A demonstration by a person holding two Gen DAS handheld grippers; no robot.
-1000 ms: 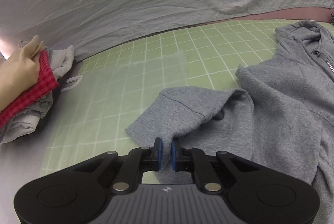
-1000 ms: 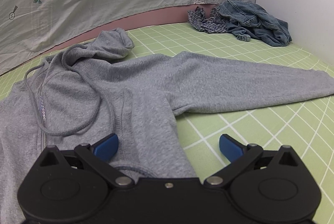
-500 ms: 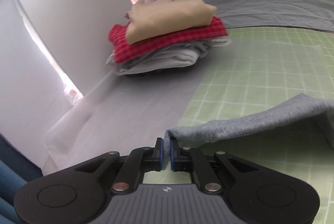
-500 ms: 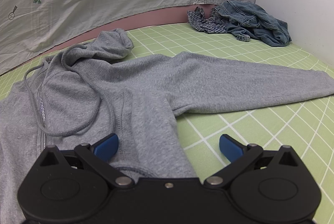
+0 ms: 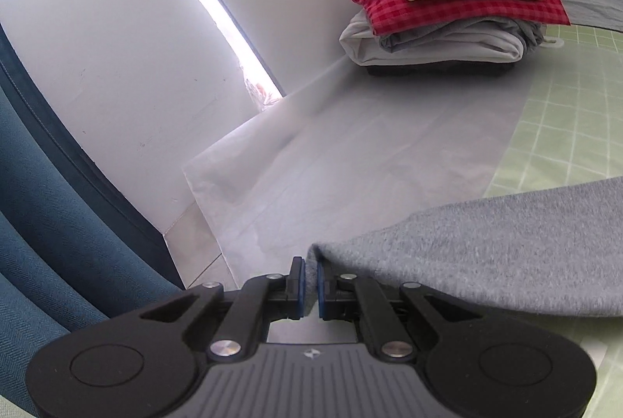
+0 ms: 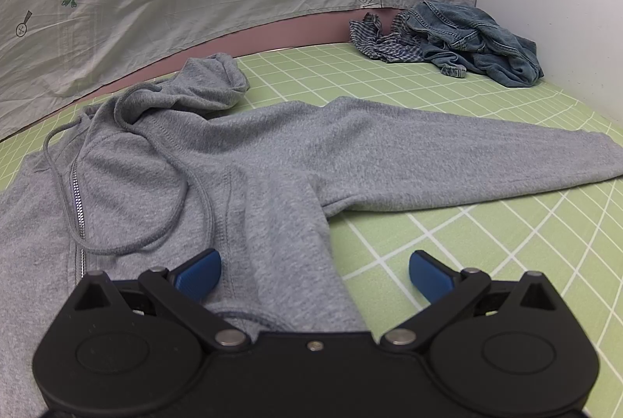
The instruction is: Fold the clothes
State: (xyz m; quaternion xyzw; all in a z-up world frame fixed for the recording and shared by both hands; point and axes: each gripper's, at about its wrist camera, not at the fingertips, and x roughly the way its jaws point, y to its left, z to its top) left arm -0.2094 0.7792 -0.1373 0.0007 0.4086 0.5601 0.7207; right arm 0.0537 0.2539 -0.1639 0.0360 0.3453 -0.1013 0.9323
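Note:
A grey zip hoodie (image 6: pixel 249 161) lies spread on the green grid mat (image 6: pixel 486 235), hood at the back, one sleeve stretched to the right. My left gripper (image 5: pixel 307 276) is shut on the cuff of the other sleeve (image 5: pixel 486 246), which stretches away to the right over a white sheet. My right gripper (image 6: pixel 313 270) hovers open over the hoodie's side edge; its left pad is above the grey cloth, its right pad above bare mat. Nothing is pinched between them.
A stack of folded clothes (image 5: pixel 455 9), beige on red check on grey and white, sits at the back in the left wrist view. A white wall panel and blue fabric (image 5: pixel 50 223) are at left. Crumpled denim (image 6: pixel 475 40) and a checked garment (image 6: pixel 381 40) lie at the mat's far right corner.
My left gripper has swung left with the sleeve cuff, drawing the sleeve out straight; its view went from the hoodie to the folded stack and wall. The right gripper has not moved.

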